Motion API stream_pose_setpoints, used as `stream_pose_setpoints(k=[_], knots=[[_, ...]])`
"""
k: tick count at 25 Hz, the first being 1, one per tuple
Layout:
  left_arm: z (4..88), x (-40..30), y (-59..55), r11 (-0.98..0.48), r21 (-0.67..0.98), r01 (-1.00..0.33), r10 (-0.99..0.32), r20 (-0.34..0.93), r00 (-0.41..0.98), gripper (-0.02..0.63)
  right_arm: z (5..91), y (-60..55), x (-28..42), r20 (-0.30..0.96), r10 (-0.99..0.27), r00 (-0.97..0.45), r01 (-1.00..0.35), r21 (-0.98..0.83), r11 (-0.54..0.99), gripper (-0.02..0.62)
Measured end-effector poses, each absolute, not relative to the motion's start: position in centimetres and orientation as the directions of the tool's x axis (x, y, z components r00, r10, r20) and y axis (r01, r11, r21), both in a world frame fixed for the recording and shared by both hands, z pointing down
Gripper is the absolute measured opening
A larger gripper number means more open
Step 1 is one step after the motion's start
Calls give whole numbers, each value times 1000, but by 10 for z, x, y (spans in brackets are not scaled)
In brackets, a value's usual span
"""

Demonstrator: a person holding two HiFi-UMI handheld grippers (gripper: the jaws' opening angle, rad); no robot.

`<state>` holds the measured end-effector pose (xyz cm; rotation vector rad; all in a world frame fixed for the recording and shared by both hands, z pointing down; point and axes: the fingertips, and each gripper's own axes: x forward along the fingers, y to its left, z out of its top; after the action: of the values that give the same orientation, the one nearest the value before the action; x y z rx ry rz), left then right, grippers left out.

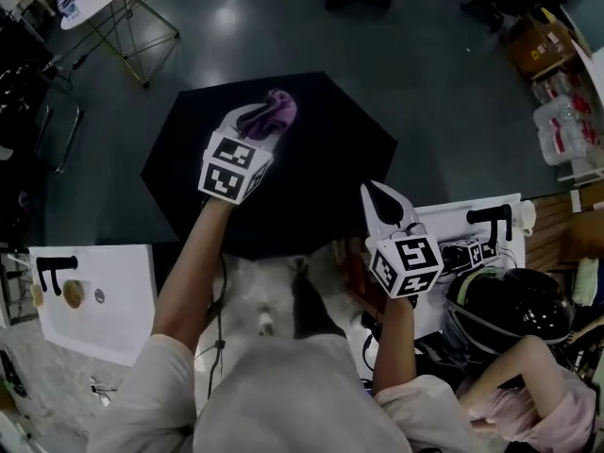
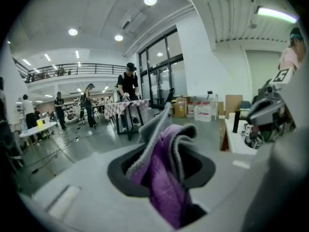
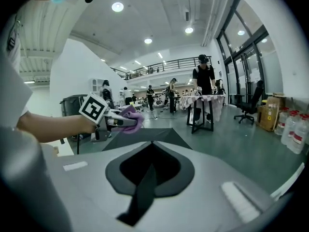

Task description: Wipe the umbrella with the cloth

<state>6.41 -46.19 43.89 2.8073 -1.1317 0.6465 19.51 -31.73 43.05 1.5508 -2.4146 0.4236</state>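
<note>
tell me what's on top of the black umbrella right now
The left gripper, its jaws shut on the purple cloth, is over the umbrella near its top. Whether the cloth touches the canopy can't be told. The canopy covers everything beneath it, shaft and handle included.

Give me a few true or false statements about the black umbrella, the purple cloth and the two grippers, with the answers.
1. The left gripper is shut on the purple cloth. True.
2. The black umbrella is folded shut. False: its canopy is spread open.
3. The jaws of the right gripper stand wide apart. False: they are together.
4. In the head view the purple cloth sits over the black umbrella's canopy. True.
</note>
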Motion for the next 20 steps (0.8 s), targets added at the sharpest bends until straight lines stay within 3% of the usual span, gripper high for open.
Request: stream_pose_setpoints(k=[9,20], knots=[[511,121,-516,-789,-116,-603,-575,482,661,143,476,-325,215,413,-829,-377,-926,-169,337,6],[590,150,-479,-848,-103,-519,-480,565,672,143,509,-322,224,447,-812,-376,-926,-215,310,6]])
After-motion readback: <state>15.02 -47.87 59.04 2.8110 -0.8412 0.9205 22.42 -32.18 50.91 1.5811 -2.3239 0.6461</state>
